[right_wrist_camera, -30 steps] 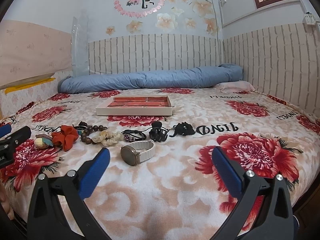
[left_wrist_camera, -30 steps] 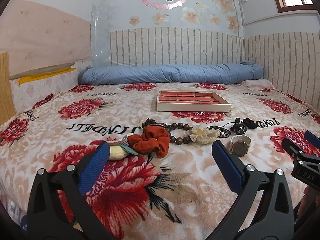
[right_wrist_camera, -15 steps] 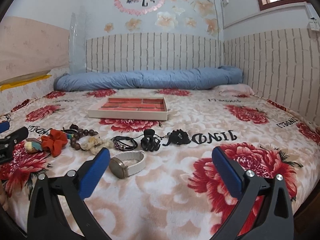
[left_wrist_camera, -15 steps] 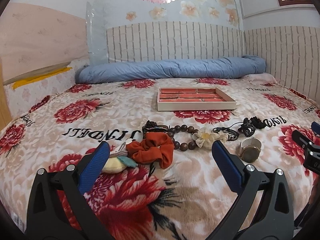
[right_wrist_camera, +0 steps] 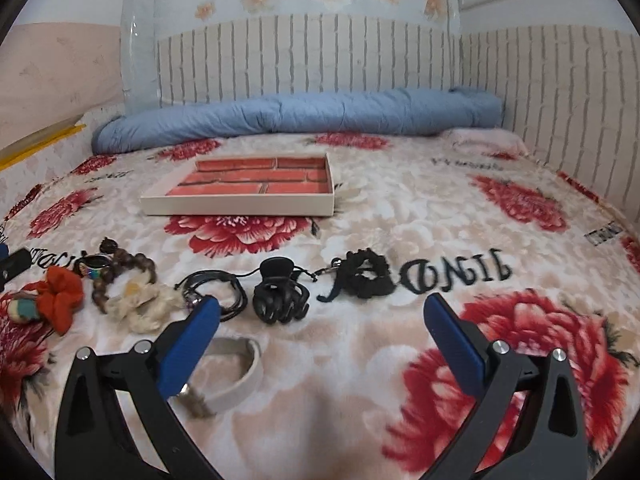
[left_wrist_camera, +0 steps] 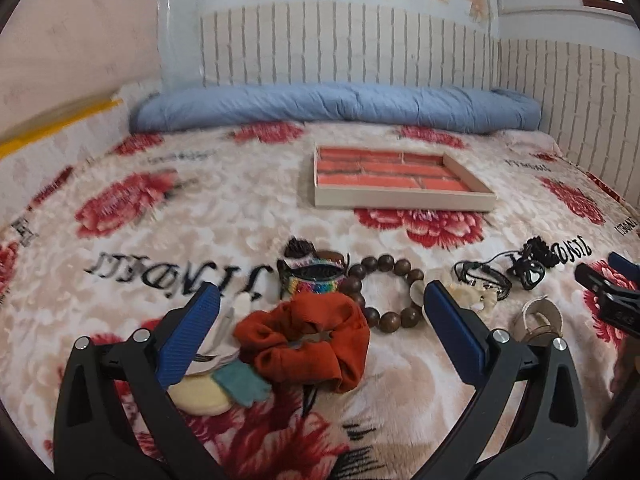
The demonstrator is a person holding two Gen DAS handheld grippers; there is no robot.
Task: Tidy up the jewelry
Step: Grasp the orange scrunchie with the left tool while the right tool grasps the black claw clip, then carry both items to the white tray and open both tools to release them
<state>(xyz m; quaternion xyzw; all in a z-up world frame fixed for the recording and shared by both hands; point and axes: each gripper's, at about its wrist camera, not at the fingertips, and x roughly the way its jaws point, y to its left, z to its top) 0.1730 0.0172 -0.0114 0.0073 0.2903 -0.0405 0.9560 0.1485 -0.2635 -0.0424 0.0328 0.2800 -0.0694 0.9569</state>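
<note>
1. Left gripper (left_wrist_camera: 320,320): fingers spread wide, holding nothing, above one orange scrunchie (left_wrist_camera: 308,340).
2. Right gripper (right_wrist_camera: 320,320): fingers wide apart, empty, near one watch (right_wrist_camera: 228,376) (partly hidden).
3. One tray (right_wrist_camera: 240,204) sits further back on the bed (right_wrist_camera: 400,220), apart from the jewelry row.
4. One bead bracelet (left_wrist_camera: 384,292), one black claw clip (right_wrist_camera: 280,292), one black scrunchie (right_wrist_camera: 368,276).

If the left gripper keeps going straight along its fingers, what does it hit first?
Most likely the rust-orange fabric scrunchie, lying between the open jaws of the left gripper. Just beyond it sit the rainbow woven bracelet and the brown wooden bead bracelet; depth is uncertain.
</note>
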